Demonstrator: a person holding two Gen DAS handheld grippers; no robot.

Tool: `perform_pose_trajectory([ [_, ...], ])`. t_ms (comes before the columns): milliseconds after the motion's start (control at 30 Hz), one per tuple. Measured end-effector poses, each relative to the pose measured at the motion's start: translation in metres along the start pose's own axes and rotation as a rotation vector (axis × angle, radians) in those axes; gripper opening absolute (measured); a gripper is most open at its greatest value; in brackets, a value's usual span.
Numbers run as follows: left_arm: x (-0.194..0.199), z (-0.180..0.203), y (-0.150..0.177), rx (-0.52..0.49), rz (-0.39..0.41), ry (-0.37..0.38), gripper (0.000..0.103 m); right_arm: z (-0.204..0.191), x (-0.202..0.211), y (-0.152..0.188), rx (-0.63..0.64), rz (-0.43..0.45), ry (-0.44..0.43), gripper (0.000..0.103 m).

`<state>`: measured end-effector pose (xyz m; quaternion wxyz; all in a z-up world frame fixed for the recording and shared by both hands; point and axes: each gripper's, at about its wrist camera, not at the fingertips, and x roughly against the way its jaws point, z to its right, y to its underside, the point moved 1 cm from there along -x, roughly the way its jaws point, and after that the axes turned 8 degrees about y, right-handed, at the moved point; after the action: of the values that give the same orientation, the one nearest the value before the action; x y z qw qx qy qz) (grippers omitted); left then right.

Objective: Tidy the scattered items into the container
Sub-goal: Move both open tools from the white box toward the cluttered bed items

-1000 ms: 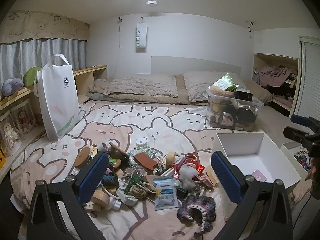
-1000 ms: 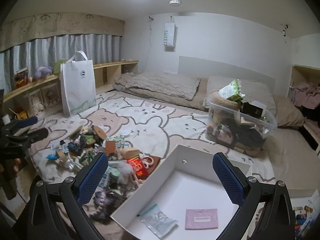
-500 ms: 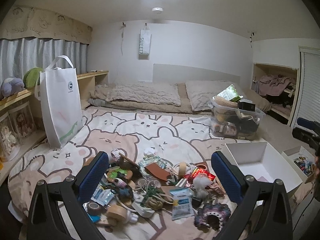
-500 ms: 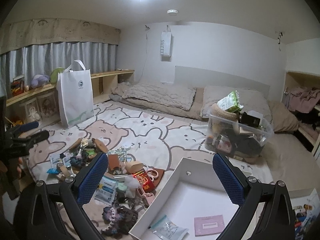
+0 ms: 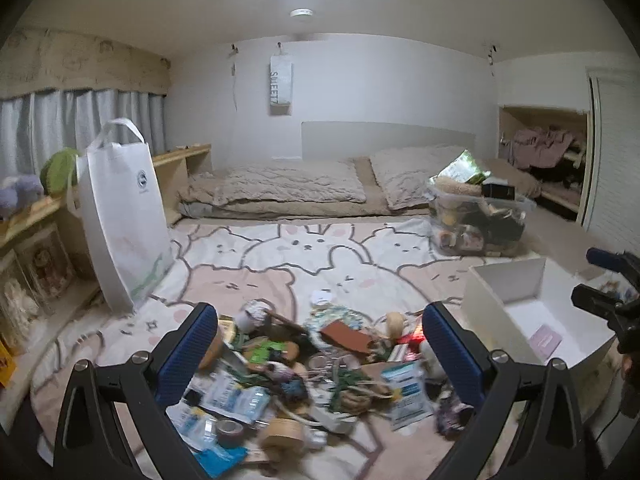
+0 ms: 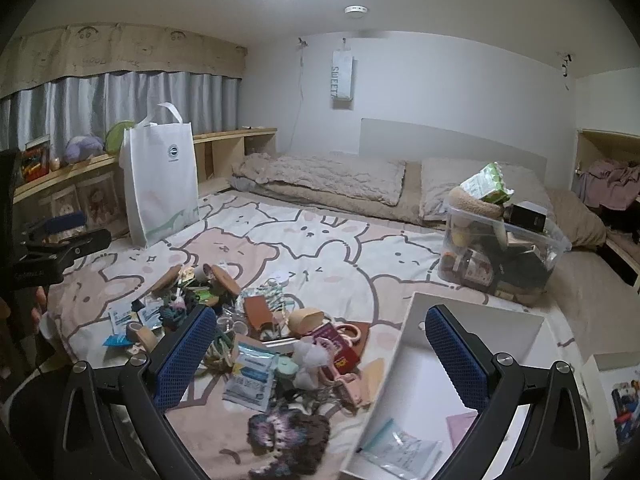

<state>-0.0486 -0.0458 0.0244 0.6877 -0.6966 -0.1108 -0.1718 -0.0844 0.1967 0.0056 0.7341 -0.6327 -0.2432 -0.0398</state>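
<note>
Scattered small items lie in a pile (image 5: 320, 364) on the cartoon-print bedspread: a brown leather pouch (image 5: 344, 336), paper packets (image 6: 252, 376), a tape roll (image 6: 140, 334), a red booklet (image 6: 340, 344), a white plush (image 6: 312, 356) and a dark crocheted piece (image 6: 288, 432). The white open box (image 6: 476, 308) stands right of the pile and holds a pink card (image 6: 460, 424) and a zip bag (image 6: 400, 448). My left gripper (image 5: 320, 356) hangs open over the pile. My right gripper (image 6: 320, 356) is open, straddling the box's left wall and the pile's edge. Both hold nothing.
A white tote bag (image 5: 120, 216) stands at the left by a wooden shelf with plush toys (image 6: 84, 148). A full clear plastic bin (image 6: 500, 252) sits behind the white box. Folded bedding (image 5: 280, 192) lies at the back. A small box of bits (image 6: 624, 396) is at far right.
Both views have tilted up and shifted left. The pile sits lower in the left wrist view; the white box slid right in the right wrist view. Both grippers stayed open.
</note>
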Motion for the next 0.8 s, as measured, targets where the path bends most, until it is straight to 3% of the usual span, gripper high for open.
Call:
perform_pose_trajectory([
  [367,0.016,-0.034,0.013,-0.052,-0.003,-0.060,0.103,-0.039,-0.008,0.017,-0.027,0.004,-0.008,0.103],
  [533,0.018,-0.046,0.018,-0.059,-0.025,-0.049,0.103,-0.049,-0.012,0.025,-0.033,0.000,0.001,0.103],
  [800,0.023,-0.071,0.031,-0.042,0.003,-0.067,0.103,-0.062,-0.027,0.037,-0.055,-0.037,-0.008,0.103],
])
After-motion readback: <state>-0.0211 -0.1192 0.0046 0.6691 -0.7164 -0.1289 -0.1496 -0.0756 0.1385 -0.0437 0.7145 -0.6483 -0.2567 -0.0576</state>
